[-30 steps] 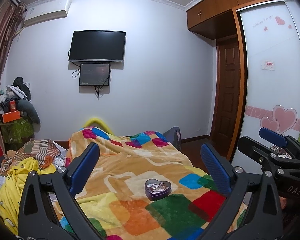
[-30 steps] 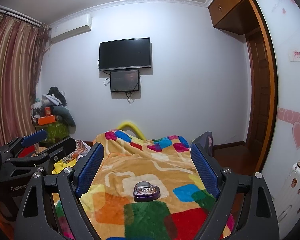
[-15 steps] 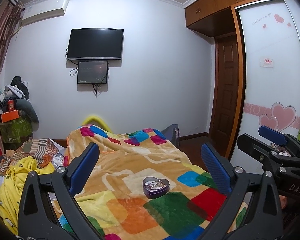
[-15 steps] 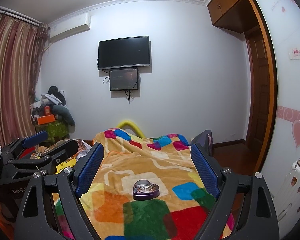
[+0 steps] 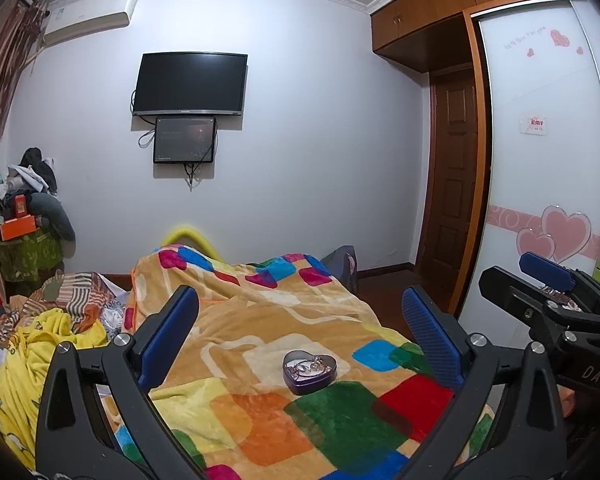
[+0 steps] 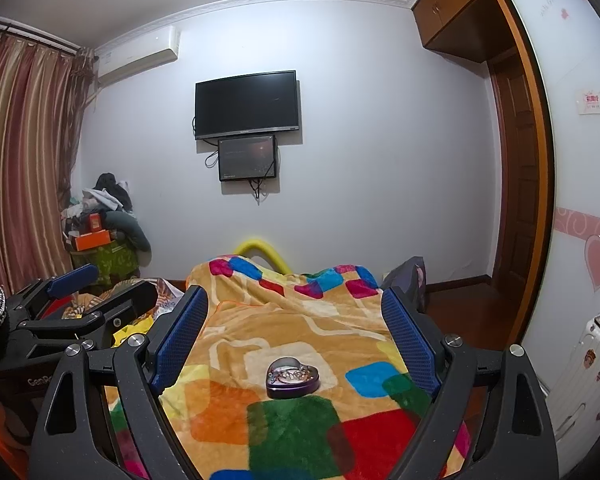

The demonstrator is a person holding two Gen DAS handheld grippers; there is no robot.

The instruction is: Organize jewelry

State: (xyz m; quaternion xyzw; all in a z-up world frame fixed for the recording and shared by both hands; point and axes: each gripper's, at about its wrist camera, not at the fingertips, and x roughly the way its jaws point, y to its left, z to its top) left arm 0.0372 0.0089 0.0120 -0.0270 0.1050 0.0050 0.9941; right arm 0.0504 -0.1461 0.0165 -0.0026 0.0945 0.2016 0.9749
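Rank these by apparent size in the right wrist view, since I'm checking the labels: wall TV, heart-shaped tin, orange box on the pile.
1. Wall TV, clearly largest.
2. Heart-shaped tin.
3. Orange box.
The tin and box look close; the tin's nearness inflates it.

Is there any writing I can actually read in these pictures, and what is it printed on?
"DAS" on the right gripper body.
"GenRo", cut off, on the left gripper body.
Wardrobe door: pink script and a small red sign, both too blurred to read.
TV badge: too small.
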